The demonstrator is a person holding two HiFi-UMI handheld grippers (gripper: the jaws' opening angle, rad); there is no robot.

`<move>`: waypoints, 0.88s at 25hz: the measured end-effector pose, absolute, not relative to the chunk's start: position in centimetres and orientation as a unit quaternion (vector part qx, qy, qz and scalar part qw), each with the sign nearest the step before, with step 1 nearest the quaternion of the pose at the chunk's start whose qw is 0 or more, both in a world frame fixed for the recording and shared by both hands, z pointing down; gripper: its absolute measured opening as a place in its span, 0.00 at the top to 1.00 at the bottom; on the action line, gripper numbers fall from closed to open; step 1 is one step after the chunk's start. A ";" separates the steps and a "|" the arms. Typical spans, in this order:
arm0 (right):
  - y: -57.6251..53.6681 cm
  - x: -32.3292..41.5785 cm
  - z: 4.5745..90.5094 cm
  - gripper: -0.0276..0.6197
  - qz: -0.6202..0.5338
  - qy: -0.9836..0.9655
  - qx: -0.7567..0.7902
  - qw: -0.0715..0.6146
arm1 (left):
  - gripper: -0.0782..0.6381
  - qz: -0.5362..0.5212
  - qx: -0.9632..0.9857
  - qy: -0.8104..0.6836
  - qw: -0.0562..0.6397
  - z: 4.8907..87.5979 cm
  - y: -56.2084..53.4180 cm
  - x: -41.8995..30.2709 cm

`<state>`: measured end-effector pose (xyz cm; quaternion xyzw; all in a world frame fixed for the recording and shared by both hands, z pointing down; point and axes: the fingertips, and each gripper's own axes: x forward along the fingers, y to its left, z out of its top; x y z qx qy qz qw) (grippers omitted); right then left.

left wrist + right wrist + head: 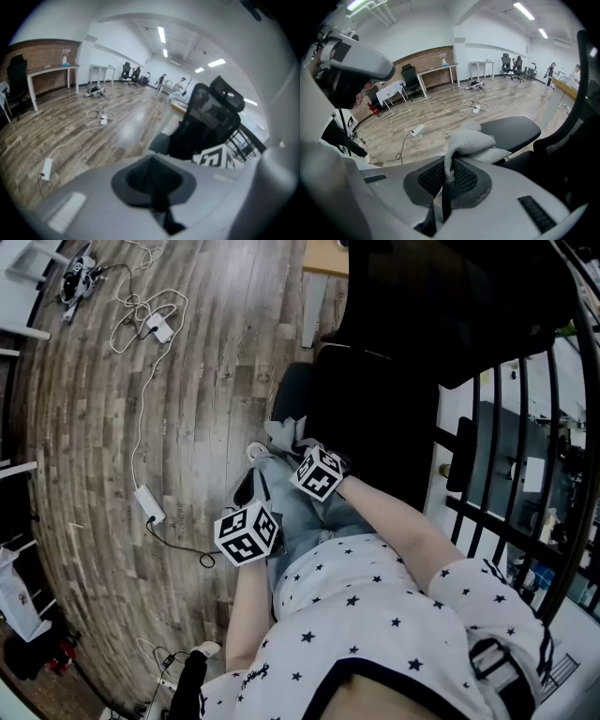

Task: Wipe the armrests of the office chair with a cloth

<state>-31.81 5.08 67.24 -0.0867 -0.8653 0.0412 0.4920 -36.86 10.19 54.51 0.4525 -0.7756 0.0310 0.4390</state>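
The black office chair [394, 352] stands ahead of me, its backrest [576, 117] filling the right edge of the right gripper view. Its near armrest pad [511, 131] is also in the head view [292, 390]. A grey cloth [471, 143] hangs from my right gripper [446, 187], which is shut on it just short of that pad. In the head view the cloth [281, 435] bunches in front of the right gripper [295, 448]. My left gripper [246, 493] hovers lower left of it, jaws closed on nothing [154, 187]. The chair [211, 117] shows beyond it.
White cables with power adapters [150, 504] [159, 329] trail over the wooden floor on the left. A black metal railing [506, 474] runs along the right. A white desk [51, 70] and more chairs stand far off by the brick wall.
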 end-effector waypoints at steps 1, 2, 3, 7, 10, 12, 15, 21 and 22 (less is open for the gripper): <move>5.1 -31.8 67.2 0.91 0.041 -0.865 -0.087 0.492 | 0.88 0.031 0.452 -0.776 0.438 54.5 10.2 -36.9; 5.0 -31.8 67.1 0.91 0.041 -0.866 -0.087 0.490 | 0.88 0.032 0.452 -0.777 0.437 54.4 10.2 -36.9; 4.9 -31.8 67.0 0.91 0.041 -0.867 -0.087 0.489 | 0.88 0.032 0.452 -0.778 0.435 54.3 10.2 -36.9; 4.5 -31.6 65.8 0.91 0.047 -0.875 -0.081 0.474 | 0.88 0.033 0.451 -0.782 0.429 54.0 10.1 -36.6; 4.0 -31.1 64.5 0.91 0.053 -0.884 -0.076 0.458 | 0.88 0.030 0.451 -0.785 0.424 53.7 9.8 -36.1; 3.7 -30.5 63.6 0.91 0.055 -0.890 -0.074 0.447 | 0.88 0.029 0.452 -0.786 0.421 53.4 9.6 -35.7; 3.2 -29.6 62.0 0.91 0.060 -0.898 -0.069 0.431 | 0.88 0.028 0.453 -0.788 0.415 53.0 9.2 -34.9; 2.1 -27.1 58.7 0.91 0.072 -0.912 -0.059 0.399 | 0.88 0.024 0.459 -0.792 0.402 52.2 8.4 -33.2; 2.0 -26.7 58.2 0.91 0.074 -0.915 -0.056 0.393 | 0.88 0.023 0.460 -0.792 0.400 52.0 8.3 -32.8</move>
